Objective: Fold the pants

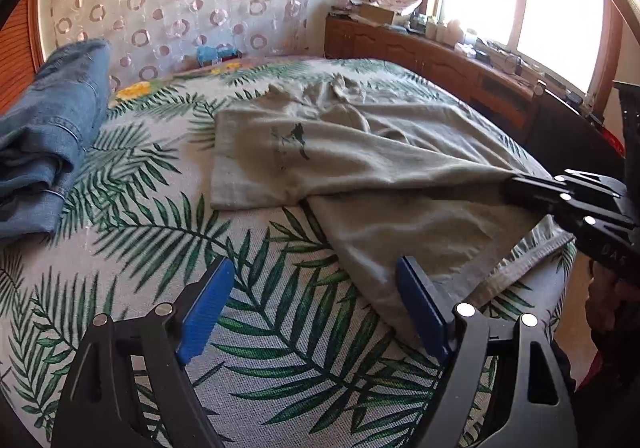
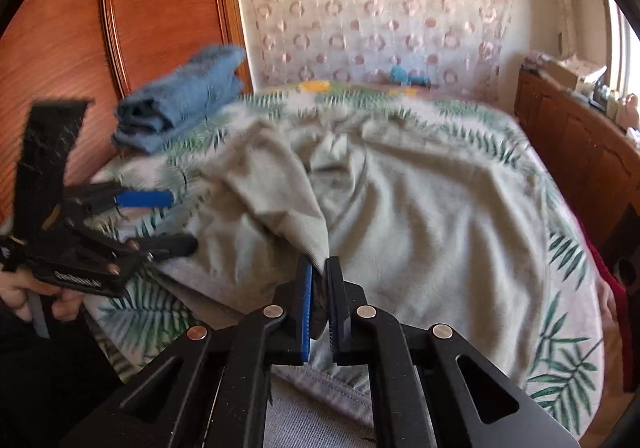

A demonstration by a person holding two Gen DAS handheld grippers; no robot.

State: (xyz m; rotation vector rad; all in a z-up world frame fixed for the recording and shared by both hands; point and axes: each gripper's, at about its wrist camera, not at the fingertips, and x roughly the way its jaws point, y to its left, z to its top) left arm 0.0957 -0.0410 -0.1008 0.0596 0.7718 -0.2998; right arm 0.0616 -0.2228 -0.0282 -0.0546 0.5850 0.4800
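Grey-green pants (image 1: 360, 152) lie spread on the bed, partly folded, with a small dark print on one leg. They also fill the middle of the right wrist view (image 2: 420, 208). My left gripper (image 1: 316, 304) is open and empty, hovering over the sheet at the near edge of the pants; it also shows at the left in the right wrist view (image 2: 176, 220). My right gripper (image 2: 319, 288) is shut on a fold of the pants and lifts it; in the left wrist view it shows at the right (image 1: 520, 184), pinching the cloth.
The bed has a palm-leaf sheet (image 1: 256, 348). Folded blue jeans (image 1: 44, 144) lie at the far left of the bed, by a wooden headboard (image 2: 80, 28). A cluttered wooden cabinet (image 1: 440, 56) runs along the window side. A small blue object (image 1: 210, 53) sits by the curtain.
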